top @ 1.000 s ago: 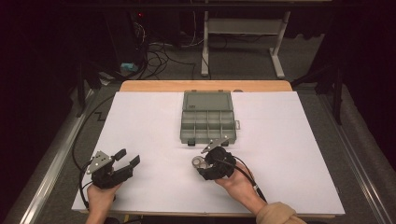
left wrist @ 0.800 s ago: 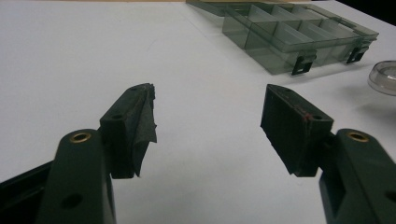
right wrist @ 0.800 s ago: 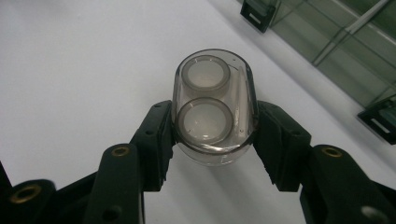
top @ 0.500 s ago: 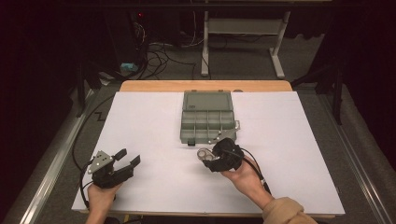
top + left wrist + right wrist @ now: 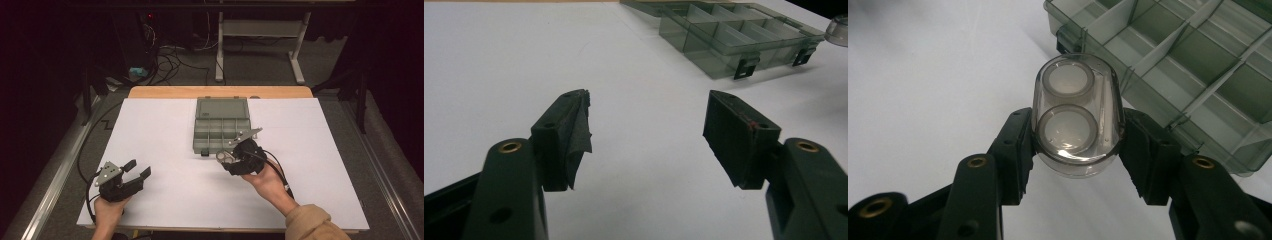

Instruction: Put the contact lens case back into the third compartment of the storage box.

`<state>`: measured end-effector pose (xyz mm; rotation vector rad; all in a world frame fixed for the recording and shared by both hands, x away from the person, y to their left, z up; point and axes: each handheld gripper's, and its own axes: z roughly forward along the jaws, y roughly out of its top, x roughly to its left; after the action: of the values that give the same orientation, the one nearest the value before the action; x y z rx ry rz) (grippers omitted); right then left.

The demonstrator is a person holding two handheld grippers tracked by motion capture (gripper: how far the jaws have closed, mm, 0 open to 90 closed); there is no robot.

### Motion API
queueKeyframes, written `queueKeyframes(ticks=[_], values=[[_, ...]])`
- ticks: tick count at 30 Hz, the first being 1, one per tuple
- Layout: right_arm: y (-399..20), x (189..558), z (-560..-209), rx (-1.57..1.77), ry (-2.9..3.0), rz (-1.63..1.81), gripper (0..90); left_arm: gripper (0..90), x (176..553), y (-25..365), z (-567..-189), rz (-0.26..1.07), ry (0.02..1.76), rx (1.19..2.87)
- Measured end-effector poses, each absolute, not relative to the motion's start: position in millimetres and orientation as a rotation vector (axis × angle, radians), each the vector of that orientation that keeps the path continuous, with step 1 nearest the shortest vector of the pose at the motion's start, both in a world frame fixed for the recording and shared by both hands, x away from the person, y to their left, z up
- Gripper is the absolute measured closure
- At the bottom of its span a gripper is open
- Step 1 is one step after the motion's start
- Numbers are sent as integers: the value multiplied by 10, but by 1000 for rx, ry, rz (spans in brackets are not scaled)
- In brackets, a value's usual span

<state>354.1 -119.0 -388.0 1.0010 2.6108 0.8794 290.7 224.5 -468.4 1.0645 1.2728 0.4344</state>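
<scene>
Now the right hand-held gripper (image 5: 1078, 150) clamps a clear oval capsule (image 5: 1078, 120) between its half-open jaws, beside the compartment box (image 5: 1198, 65); the left hand-held gripper (image 5: 646, 135) gapes empty.

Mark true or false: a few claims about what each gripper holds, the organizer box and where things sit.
1. The right gripper clamps a clear oval case. True.
2. The left gripper holds a part. False: its jaws stand open over bare white table.
3. The organizer box has its lid open. True.
4. The case lies inside a compartment. False: it is held off the table, near the box's front edge.
5. Two round inserts show in the case. True.
</scene>
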Motion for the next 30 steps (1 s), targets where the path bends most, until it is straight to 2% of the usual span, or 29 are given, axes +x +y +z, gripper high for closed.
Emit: queueKeyframes(ticks=[30], values=[[-1342,3951,-3777,1103,2531,891,498,356,2915,2253,-4673,444,1273,1054]])
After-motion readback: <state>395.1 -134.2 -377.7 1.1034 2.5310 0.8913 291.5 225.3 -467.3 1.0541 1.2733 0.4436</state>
